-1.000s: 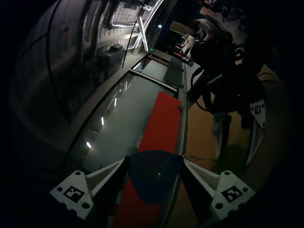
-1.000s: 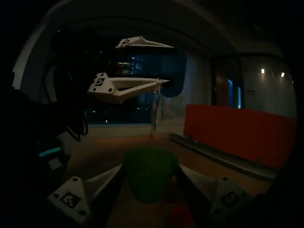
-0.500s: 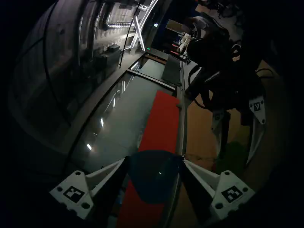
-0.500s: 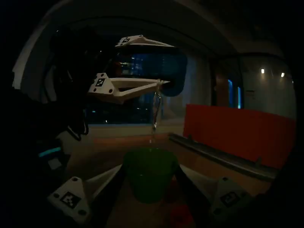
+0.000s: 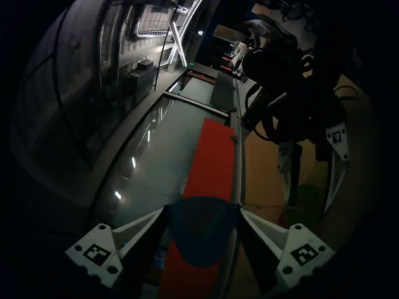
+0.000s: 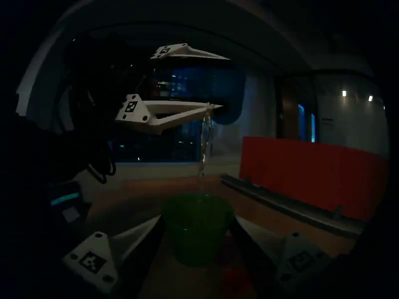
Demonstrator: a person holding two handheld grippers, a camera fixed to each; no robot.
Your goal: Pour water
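My left gripper (image 5: 202, 231) is shut on a blue cup (image 5: 202, 229), which lies tipped on its side. In the right gripper view that same left gripper (image 6: 214, 82) hangs high with the blue cup (image 6: 227, 97), and a thin stream of water (image 6: 203, 147) falls from the cup's rim. Right below it my right gripper (image 6: 197, 231) is shut on a green cup (image 6: 197, 226), held upright, and the water drops into it. In the left gripper view the green cup (image 5: 309, 204) sits between the right gripper's fingers (image 5: 336, 169).
The room is dark. A wooden table top (image 6: 129, 199) lies under both cups. A red panel (image 6: 314, 172) stands along the table's far edge behind a metal rail (image 6: 279, 207). A person in dark clothes (image 6: 95, 124) stands at the left. Large windows (image 5: 114, 89) lie beyond.
The stream of water from the blue cup has grown longer and steadier. Both grippers have barely shifted.
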